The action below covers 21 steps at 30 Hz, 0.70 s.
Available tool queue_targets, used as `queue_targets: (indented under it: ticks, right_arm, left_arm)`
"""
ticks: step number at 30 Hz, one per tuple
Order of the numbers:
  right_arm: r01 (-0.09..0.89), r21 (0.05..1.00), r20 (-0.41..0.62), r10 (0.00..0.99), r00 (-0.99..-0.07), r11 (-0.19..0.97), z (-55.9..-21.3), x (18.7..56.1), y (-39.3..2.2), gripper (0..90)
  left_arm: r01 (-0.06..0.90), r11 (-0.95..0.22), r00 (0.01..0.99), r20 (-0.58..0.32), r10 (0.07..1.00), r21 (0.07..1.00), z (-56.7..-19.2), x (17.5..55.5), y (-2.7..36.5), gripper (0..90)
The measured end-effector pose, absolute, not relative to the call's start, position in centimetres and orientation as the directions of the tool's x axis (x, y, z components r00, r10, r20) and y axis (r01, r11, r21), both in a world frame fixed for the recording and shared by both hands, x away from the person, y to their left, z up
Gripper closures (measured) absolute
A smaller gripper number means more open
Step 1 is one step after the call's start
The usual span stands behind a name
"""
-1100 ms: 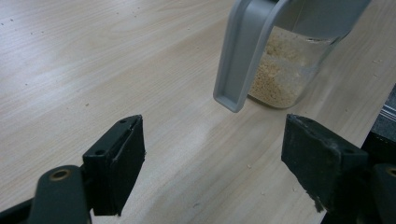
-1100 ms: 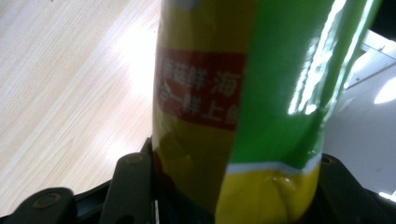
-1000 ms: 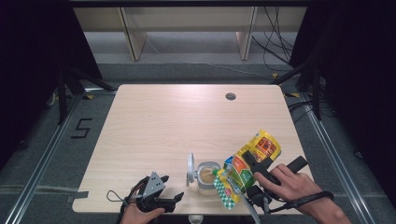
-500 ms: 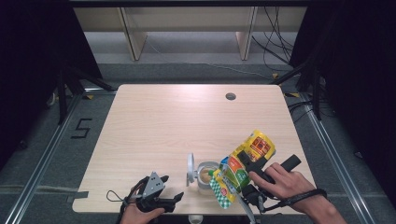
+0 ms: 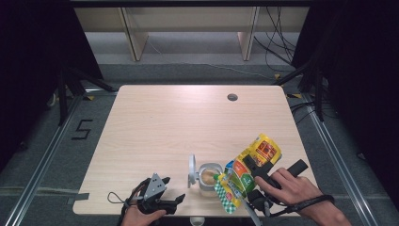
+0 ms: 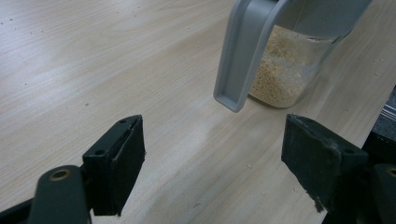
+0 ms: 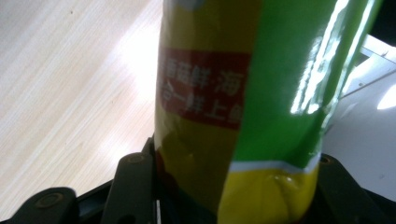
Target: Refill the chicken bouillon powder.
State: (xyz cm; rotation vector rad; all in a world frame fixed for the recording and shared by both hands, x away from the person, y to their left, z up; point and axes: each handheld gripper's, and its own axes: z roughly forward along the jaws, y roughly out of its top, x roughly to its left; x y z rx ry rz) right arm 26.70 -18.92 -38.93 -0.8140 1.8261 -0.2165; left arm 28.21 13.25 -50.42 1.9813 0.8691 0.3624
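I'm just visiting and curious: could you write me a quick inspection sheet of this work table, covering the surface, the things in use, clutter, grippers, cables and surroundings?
Surface: pale wooden table with a round grommet hole; a few crumbs near the jar.
Job's things: clear glass jar part-filled with tan granules, its grey flip lid standing open; yellow-and-green foil snack bag tilted with its lower end over the jar.
Clutter: nothing seen.
Grippers: right gripper shut on the bag; left gripper open, holding nothing, aimed at the jar.
Cables: a black cable trails by the right wrist; loose wires lie on the floor behind.
Surroundings: grey carpet, a floor mark "5", wooden furniture legs, dark frames.
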Motion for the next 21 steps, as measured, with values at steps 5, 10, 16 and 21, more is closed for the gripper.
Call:
queue_targets:
  ticks: [5,10,16,21]
  right_arm:
    - [-0.430,-0.494,-0.766,-0.613,-0.197,0.756,-39.2,26.7,-18.6,56.0]
    - [-0.431,-0.487,-0.772,-0.606,-0.195,0.760,-39.3,27.3,-18.3,56.1]
    - [-0.431,-0.497,-0.766,-0.614,-0.189,0.753,-39.0,27.8,-18.7,56.2]
    - [-0.406,-0.482,-0.777,-0.593,-0.211,0.776,-39.0,27.3,-19.3,56.2]
  left_arm:
    - [0.432,-0.338,0.710,-0.084,0.699,0.836,-50.4,28.2,13.3,21.2]
    - [0.425,-0.363,0.717,-0.064,0.694,0.829,-50.3,28.3,13.5,21.2]
    - [0.425,-0.351,0.712,-0.069,0.699,0.834,-50.3,28.2,13.4,21.2]
    - [0.432,-0.338,0.710,-0.084,0.700,0.836,-50.4,28.2,13.3,21.2]
